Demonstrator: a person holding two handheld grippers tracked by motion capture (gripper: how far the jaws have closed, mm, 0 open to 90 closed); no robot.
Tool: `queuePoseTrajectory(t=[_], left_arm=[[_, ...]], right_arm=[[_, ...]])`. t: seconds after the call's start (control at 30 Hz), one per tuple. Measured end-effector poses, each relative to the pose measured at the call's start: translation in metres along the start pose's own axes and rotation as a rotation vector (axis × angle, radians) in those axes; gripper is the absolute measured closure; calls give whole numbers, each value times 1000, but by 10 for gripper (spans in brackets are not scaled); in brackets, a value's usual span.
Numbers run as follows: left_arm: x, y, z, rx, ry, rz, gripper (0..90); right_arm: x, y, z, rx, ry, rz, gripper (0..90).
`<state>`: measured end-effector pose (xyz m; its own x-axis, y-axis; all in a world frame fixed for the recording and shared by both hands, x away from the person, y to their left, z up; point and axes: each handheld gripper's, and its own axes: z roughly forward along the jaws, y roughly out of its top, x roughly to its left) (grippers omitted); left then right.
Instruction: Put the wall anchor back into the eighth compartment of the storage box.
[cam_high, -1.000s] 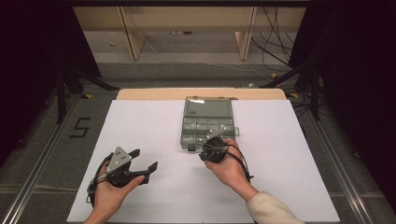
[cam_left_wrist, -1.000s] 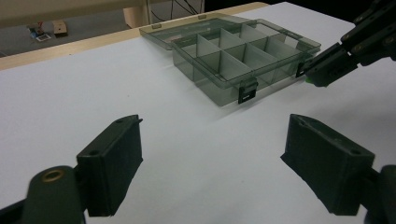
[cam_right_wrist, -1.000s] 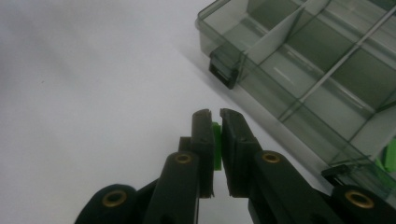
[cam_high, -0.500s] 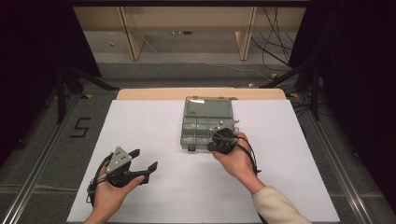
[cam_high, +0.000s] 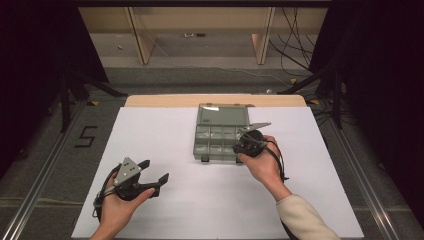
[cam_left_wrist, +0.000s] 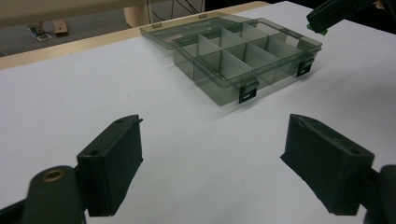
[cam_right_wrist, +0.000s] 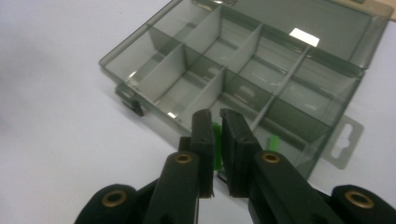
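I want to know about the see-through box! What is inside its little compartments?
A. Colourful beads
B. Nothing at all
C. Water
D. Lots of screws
B: in the right gripper view every compartment of the box shows only its bare smoky plastic floor and dividers.
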<state>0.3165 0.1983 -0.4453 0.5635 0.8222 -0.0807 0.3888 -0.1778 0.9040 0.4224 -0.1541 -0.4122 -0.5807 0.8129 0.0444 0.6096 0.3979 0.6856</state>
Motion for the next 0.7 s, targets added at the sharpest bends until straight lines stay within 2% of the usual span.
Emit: queuePoseTrajectory(t=[0.17, 0.27, 0.37, 0.43, 0.47, 0.53, 0.67, 0.7], left_arm=[[0, 0, 0, 4, 4, 2, 186], [0, 0, 0, 0, 2, -2, 186], [0, 0, 0, 1, 1, 0, 186], [0, 0, 0, 1, 2, -1, 186], [0, 0, 0, 1, 1, 2, 186], [0, 0, 0, 3, 3, 2, 186], [0, 0, 0, 5, 3, 4, 186], [0, 0, 0, 3, 3, 3, 186]], right_arm=[[-7, -1, -1, -8, -23, 27, 845], [-12, -1, -2, 2, -14, 10, 845], [-15, -2, -1, 0, -24, 21, 845], [-15, -2, -1, 7, -29, 47, 845], [-18, -2, 0, -8, -35, 29, 845], [-20, -3, 0, -16, -45, 24, 845], [-21, -4, 0, -4, -51, 64, 845], [-22, -5, 1, -7, -53, 60, 845]])
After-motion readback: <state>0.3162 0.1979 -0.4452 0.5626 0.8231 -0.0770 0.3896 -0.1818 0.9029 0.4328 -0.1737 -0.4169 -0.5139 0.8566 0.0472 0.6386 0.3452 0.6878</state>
